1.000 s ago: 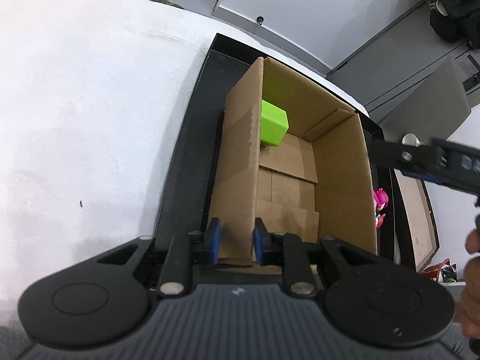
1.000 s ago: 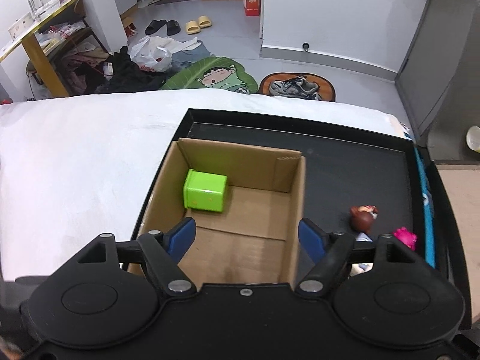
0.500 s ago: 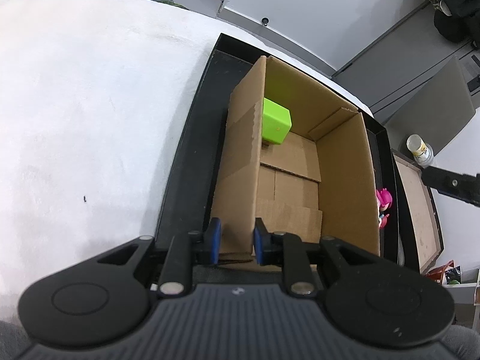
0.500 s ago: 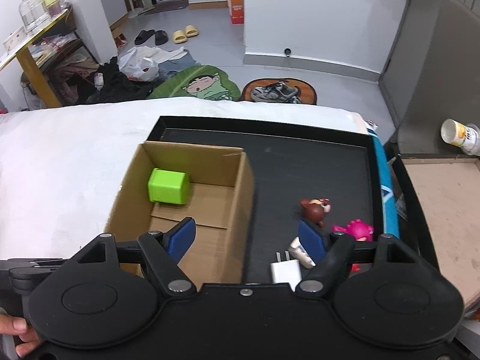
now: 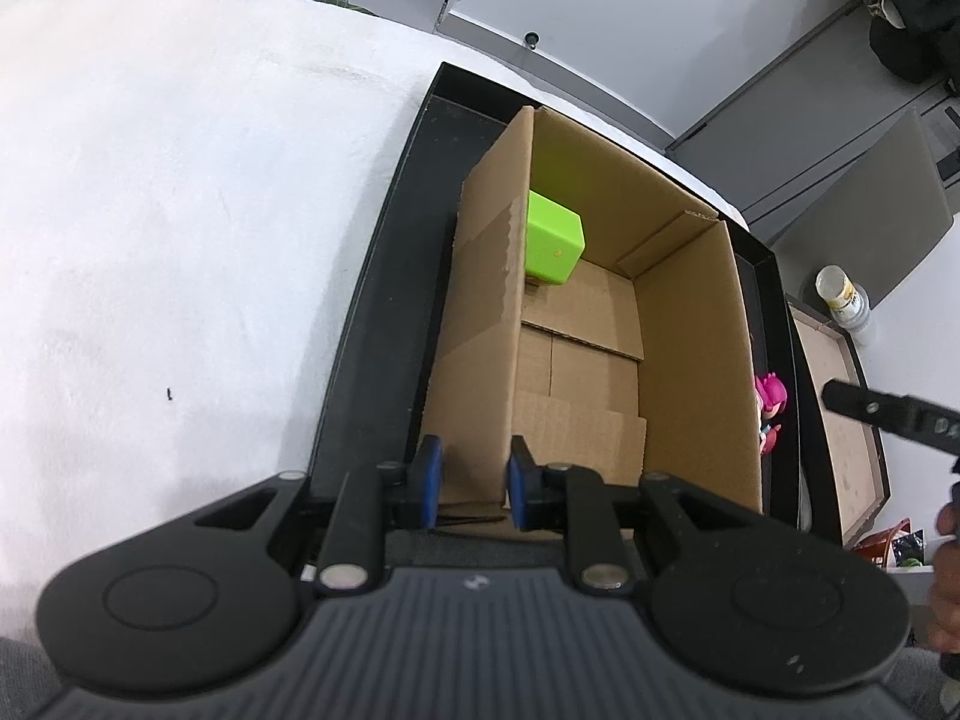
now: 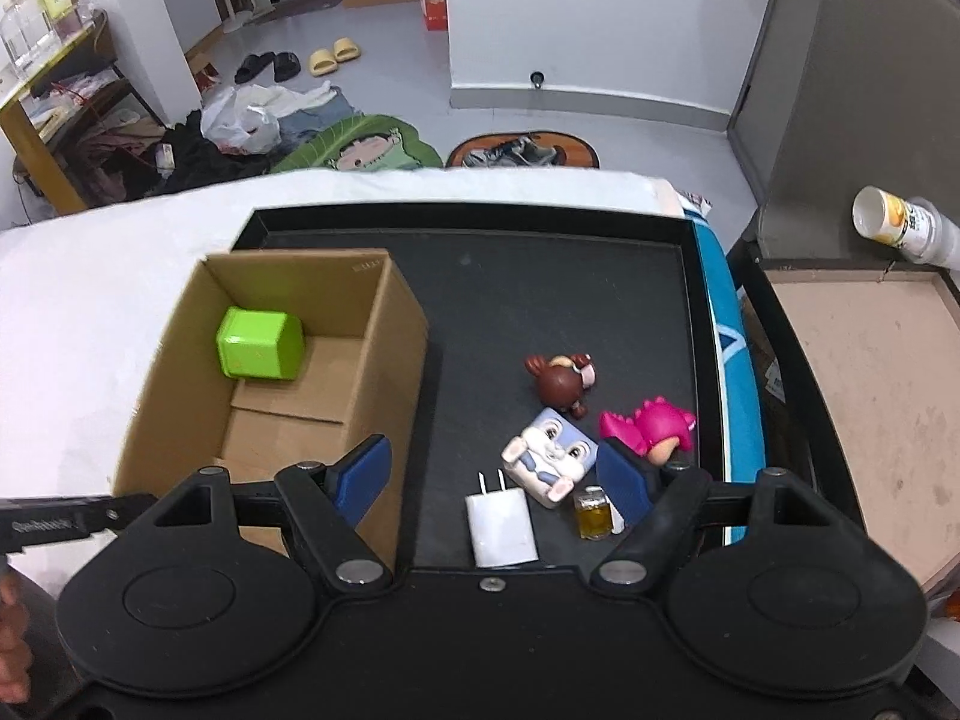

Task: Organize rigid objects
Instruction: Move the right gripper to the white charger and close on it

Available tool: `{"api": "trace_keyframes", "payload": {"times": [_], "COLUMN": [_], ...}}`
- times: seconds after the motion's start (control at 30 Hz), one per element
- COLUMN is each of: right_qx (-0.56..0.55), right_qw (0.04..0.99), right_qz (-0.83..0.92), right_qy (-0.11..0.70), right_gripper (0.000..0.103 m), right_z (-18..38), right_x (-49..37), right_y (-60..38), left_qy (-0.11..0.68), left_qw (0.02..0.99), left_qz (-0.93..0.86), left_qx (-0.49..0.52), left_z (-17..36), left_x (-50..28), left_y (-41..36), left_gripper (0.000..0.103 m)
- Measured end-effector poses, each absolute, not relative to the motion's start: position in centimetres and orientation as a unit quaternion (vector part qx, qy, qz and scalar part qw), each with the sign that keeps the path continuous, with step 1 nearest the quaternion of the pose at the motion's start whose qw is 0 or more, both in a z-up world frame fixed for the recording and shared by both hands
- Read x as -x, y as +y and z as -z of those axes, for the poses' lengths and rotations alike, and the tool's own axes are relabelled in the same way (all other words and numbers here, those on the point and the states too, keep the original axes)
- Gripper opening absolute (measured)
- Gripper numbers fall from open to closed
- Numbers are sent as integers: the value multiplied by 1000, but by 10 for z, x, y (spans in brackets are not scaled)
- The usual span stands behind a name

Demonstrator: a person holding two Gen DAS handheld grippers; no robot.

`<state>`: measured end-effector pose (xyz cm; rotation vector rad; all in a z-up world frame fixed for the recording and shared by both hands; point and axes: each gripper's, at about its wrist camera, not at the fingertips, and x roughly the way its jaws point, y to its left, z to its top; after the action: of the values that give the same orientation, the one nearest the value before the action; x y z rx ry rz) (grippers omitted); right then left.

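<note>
- Two grippers are seen: the left gripper (image 5: 474,483) is clamped on the near wall of the cardboard box (image 5: 690,360), while the right gripper (image 6: 498,480) is spread wide over the black tray (image 6: 540,276).
- The green cube (image 6: 261,343) is lodged in the box's 11 o'clock corner.
- At 5 o'clock of the tray, the pink figurine (image 6: 651,427) and small jar (image 6: 593,513) are partly hidden by a fingertip; the rabbit toy (image 6: 552,453), brown figurine (image 6: 561,381) and white charger (image 6: 501,525) lie close by.
</note>
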<state>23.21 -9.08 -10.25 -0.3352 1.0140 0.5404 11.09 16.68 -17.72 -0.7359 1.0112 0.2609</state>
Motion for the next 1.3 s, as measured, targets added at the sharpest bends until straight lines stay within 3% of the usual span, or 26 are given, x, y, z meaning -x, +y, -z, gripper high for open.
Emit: {"api": "trace_keyframes", "payload": {"times": [0.6,0.9,1.1,1.3], "right_qx": [193,200,186,187], "right_qw": [783,766,758,761], "right_qz": [-240,-232,-243,-246], "right_qy": [541,566,576,571], "right_gripper": [71,60,39,36], "right_z": [175,192,198,191], "right_x": [-244,-253,-257,-248], "right_y": [-89,-89,-91,-90], "left_qy": [476,477,476,474], "left_qw": [797,796,795,794], "left_qz": [-120,-118,-117,-118], "left_qx": [351,354,357,362], "left_z": [180,181,182,183], "left_x": [-113,-113,-113,-112], "left_y": [170,173,173,174], "left_gripper": [22,22,22,22]}}
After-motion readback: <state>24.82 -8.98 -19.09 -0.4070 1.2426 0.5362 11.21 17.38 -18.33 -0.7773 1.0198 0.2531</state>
